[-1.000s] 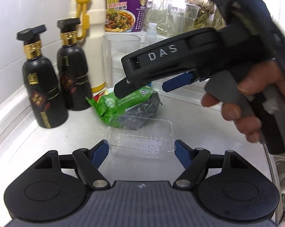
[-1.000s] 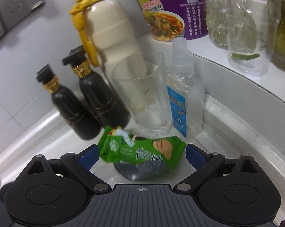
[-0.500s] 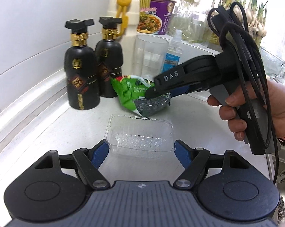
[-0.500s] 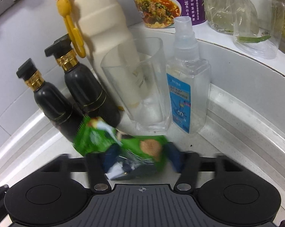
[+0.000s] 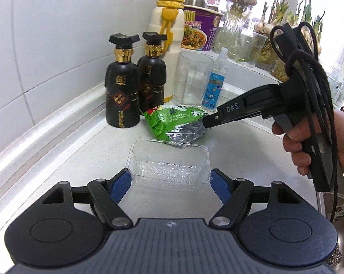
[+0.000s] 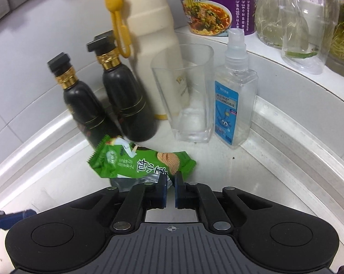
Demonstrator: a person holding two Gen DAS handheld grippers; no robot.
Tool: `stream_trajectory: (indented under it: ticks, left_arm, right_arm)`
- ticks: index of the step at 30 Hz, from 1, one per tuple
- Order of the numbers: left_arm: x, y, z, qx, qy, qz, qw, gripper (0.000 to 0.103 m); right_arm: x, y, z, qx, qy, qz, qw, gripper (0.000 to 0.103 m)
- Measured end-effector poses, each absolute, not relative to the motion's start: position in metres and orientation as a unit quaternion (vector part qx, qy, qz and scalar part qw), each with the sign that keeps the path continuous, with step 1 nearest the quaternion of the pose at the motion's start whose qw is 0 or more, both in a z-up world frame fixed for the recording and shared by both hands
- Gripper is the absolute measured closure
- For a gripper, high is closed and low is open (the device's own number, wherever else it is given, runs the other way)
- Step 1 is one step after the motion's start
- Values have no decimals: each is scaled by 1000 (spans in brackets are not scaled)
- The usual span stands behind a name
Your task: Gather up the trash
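Note:
A clear plastic tray (image 5: 167, 157) sits between the blue pads of my left gripper (image 5: 169, 176), which is shut on it, a little above the white counter (image 5: 64, 159). Behind the tray, a green snack wrapper (image 5: 172, 121) with a silvery inside hangs from the tip of my right gripper (image 5: 207, 123), held by a person's hand (image 5: 296, 137). In the right wrist view my right gripper (image 6: 170, 180) is shut on the wrapper's (image 6: 135, 159) near edge, with the pads almost together.
Along the tiled wall stand two black bottles (image 5: 121, 86) with gold collars, a cream bottle (image 5: 169, 34) with a yellow cap, a glass tumbler (image 5: 192, 80) and a small spray bottle (image 5: 215, 84). A purple noodle cup (image 5: 200, 32) and glass jars sit on the raised ledge.
My right gripper's jaws closed from wide apart onto the green wrapper and pulled it back from the bottles. My left gripper drew back from the bottles, carrying the tray.

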State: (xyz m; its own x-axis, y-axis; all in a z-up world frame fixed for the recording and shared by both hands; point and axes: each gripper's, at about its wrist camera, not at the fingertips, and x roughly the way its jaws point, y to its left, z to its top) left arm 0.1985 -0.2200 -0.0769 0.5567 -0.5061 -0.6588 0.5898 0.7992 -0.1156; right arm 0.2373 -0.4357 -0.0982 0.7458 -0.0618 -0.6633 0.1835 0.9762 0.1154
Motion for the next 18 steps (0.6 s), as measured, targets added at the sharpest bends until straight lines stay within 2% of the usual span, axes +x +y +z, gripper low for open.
stream_trajectory:
  ticks: [15,16,17,18]
  left_arm:
    - [167,-177,-62,52,353,-284,890,30]
    - [164,-174,-62,52,352,-283,891,30]
    - [162,-171,-61,53,352,-280,892,30]
    - [161,-169,-61,52,352,-277,892,30]
  right_arm:
    - [194,-378,-80,43,346,-44,936,102]
    - [191,-375,-79,39,342,-39,938,98]
    - [190,-374,-79,39,338,-36,940,87]
    - [190,-374,-79,39,336,-36,940,82]
